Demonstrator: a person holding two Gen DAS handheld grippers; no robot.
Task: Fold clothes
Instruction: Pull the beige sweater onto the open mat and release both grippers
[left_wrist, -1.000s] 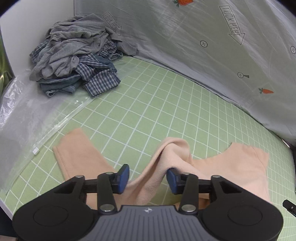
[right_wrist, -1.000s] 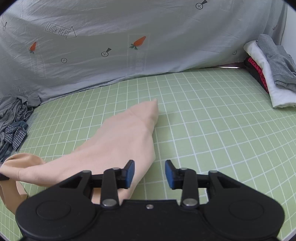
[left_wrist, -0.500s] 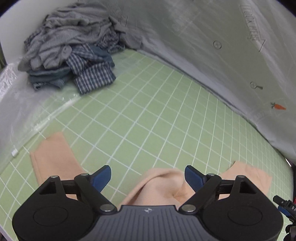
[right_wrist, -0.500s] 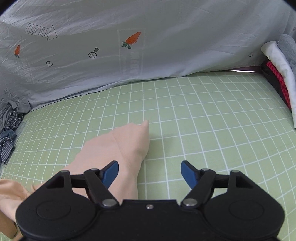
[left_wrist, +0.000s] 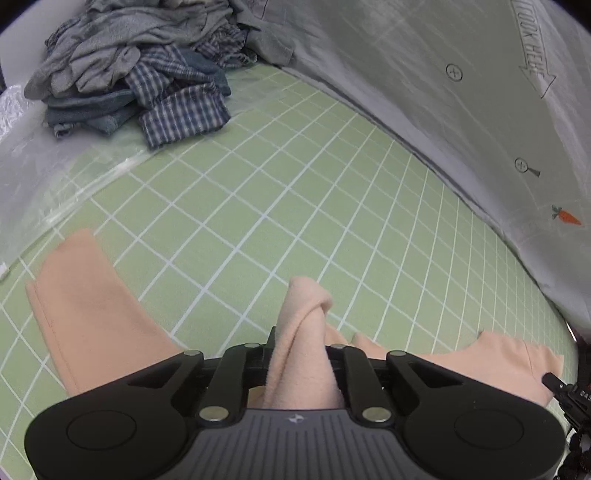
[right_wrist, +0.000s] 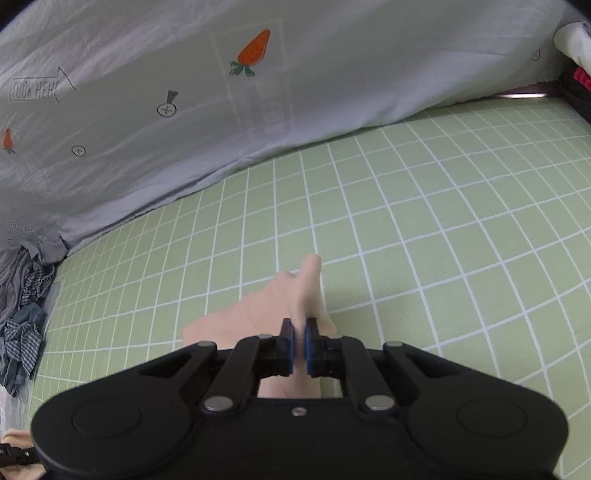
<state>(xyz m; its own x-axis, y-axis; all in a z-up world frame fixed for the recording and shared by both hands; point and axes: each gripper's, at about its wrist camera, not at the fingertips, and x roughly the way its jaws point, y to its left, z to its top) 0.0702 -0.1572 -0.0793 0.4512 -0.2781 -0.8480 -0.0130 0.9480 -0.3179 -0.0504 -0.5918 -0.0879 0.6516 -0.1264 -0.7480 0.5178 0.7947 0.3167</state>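
Observation:
A peach garment (left_wrist: 85, 306) lies spread on the green grid mat (left_wrist: 280, 177). My left gripper (left_wrist: 300, 356) is closing its jaws on a raised fold of the garment, which bunches up between the fingers and hides the pads. In the right wrist view, my right gripper (right_wrist: 300, 345) is shut on a thin pointed edge of the same peach garment (right_wrist: 273, 299), and the blue pads (right_wrist: 289, 341) nearly touch. The tip of the right gripper shows at the right edge of the left wrist view.
A heap of grey, denim and plaid clothes (left_wrist: 129, 74) sits at the mat's far left on clear plastic (left_wrist: 29, 166). A grey sheet with carrot prints (right_wrist: 221, 110) rises along the back. Folded clothes (right_wrist: 576, 48) stack at the far right.
Both grippers opened wide half a second ago and have now closed on the peach garment. Each moved forward and lower over the cloth.

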